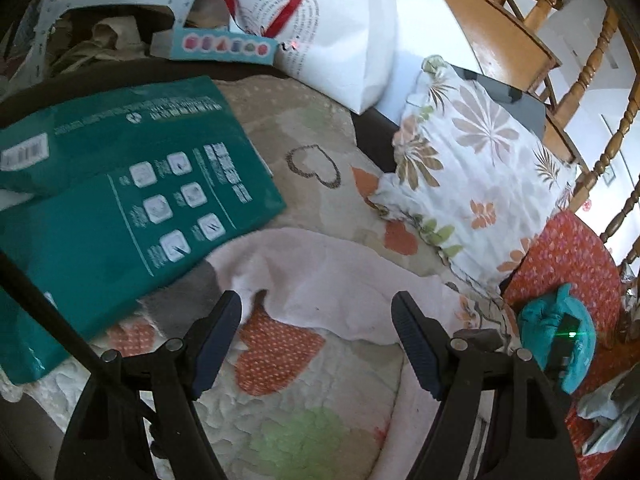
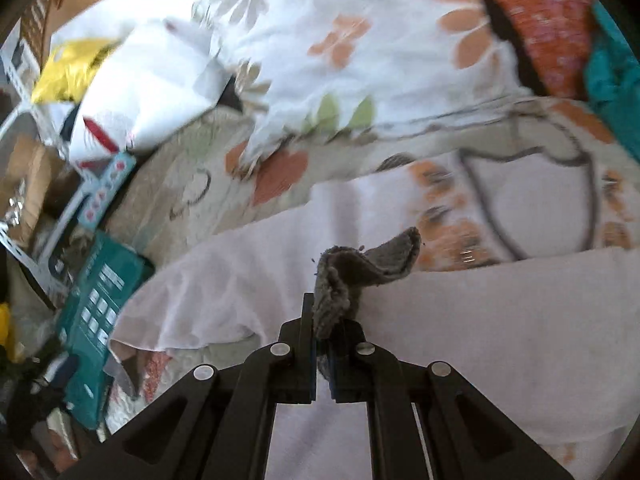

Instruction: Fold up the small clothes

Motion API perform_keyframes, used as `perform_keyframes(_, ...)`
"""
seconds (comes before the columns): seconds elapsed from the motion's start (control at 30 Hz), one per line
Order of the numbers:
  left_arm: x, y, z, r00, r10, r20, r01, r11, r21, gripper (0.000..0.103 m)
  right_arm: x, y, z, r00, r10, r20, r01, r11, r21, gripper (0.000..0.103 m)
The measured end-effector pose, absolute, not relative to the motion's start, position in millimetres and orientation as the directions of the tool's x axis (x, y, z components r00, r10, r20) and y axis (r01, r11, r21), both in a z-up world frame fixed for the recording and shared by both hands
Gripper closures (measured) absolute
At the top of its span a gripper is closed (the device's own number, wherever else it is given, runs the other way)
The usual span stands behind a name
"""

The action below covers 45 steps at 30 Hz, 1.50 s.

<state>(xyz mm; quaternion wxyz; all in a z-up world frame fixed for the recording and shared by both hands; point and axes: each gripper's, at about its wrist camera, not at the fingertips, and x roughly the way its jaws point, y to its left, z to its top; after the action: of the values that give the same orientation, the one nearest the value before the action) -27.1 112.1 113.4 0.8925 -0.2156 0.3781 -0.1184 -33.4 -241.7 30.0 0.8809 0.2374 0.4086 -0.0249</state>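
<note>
A pale pink garment point(image 1: 320, 272) with a grey fuzzy part point(image 1: 188, 292) lies spread on a heart-patterned quilt point(image 1: 304, 420). My left gripper point(image 1: 316, 304) hovers over the garment's near edge, open, with nothing between its fingers. In the right wrist view my right gripper point(image 2: 326, 320) is shut on a grey fuzzy flap point(image 2: 376, 260) of cloth, which curls up and over past the fingertips. The pink garment point(image 2: 480, 312) lies below and beyond it. This view is blurred by motion.
A large green package point(image 1: 120, 184) lies on the quilt to the left, overlapping the garment's edge. A floral pillow point(image 1: 472, 172) and a white paper bag point(image 1: 332, 40) stand behind. A red cushion point(image 1: 568, 264) carries a teal bundle point(image 1: 560, 332) at right.
</note>
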Motion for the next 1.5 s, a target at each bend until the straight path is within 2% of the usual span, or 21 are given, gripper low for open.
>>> perform_keyframes(0.13, -29.4, 130.5, 121.4, 0.726, -0.313, -0.612, 0.000, 0.891, -0.455, 0.027, -15.5, -218.4, 16.6, 0.613, 0.179, -0.770, 0.187, 0.914, 0.361, 0.092)
perform_keyframes(0.27, -35.2, 162.7, 128.8, 0.771, -0.236, -0.591, -0.096, 0.875, -0.474, 0.027, -14.7, -193.6, 23.7, 0.620, 0.265, -0.739, 0.103, 0.906, 0.411, 0.073)
perform_keyframes(0.43, -52.3, 210.4, 138.8, 0.825, -0.068, -0.561, -0.260, 0.836, -0.484, 0.027, -14.6, -133.2, 45.8, 0.618, 0.331, -0.713, -0.053, 0.923, 0.382, 0.070)
perform_keyframes(0.5, -58.0, 223.7, 141.0, 0.832, -0.008, -0.554, -0.309, 0.823, -0.477, 0.027, -14.9, -95.2, 51.2, 0.601, 0.372, -0.707, -0.148, 0.921, 0.360, 0.065)
perform_keyframes(0.57, -61.9, 234.1, 141.8, 0.833, 0.031, -0.553, -0.346, 0.809, -0.476, 0.027, -15.9, -65.0, 54.1, 0.589, 0.396, -0.704, -0.217, 0.917, 0.335, 0.054)
perform_keyframes(0.73, -65.7, 256.7, 138.6, 0.822, 0.059, -0.567, -0.393, 0.779, -0.489, 0.027, -26.4, 28.4, 61.8, 0.587, 0.369, -0.721, -0.453, 0.887, 0.085, 0.047)
perform_keyframes(0.9, -70.6, 273.8, 137.6, 0.826, 0.060, -0.560, -0.416, 0.735, -0.535, 0.027, -49.5, 78.9, 41.2, 0.598, 0.295, -0.745, -0.585, 0.797, -0.154, 0.047)
perform_keyframes(1.1, -70.9, 281.5, 134.6, 0.824, 0.050, -0.564, -0.425, 0.714, -0.557, 0.026, -45.7, 116.5, 9.0, 0.616, 0.242, -0.750, -0.618, 0.739, -0.269, 0.049)
perform_keyframes(1.13, -70.0, 280.9, 133.8, 0.822, 0.046, -0.568, -0.425, 0.715, -0.556, 0.026, -39.3, 119.3, 2.0, 0.628, 0.208, -0.750, -0.599, 0.745, -0.295, 0.051)
perform_keyframes(1.17, -69.0, 279.8, 132.9, 0.819, 0.043, -0.572, -0.424, 0.717, -0.553, 0.026, -31.9, 119.3, -3.2, 0.634, 0.177, -0.753, -0.578, 0.755, -0.309, 0.068)
perform_keyframes(1.23, -67.9, 276.6, 132.4, 0.818, 0.044, -0.574, -0.421, 0.725, -0.546, 0.026, -11.9, 109.9, -13.7, 0.600, 0.144, -0.787, -0.534, 0.805, -0.260, 0.093)
perform_keyframes(1.33, -65.2, 265.5, 134.7, 0.821, 0.048, -0.568, -0.403, 0.753, -0.519, 0.026, -1.2, 87.8, 0.9, 0.568, 0.208, -0.796, -0.470, 0.876, -0.107, 0.096)
perform_keyframes(1.5, -61.2, 241.9, 135.1, 0.822, 0.018, -0.569, -0.350, 0.804, -0.480, 0.026, -10.3, 16.1, 70.3, 0.633, 0.334, -0.698, -0.330, 0.933, 0.148, 0.096)
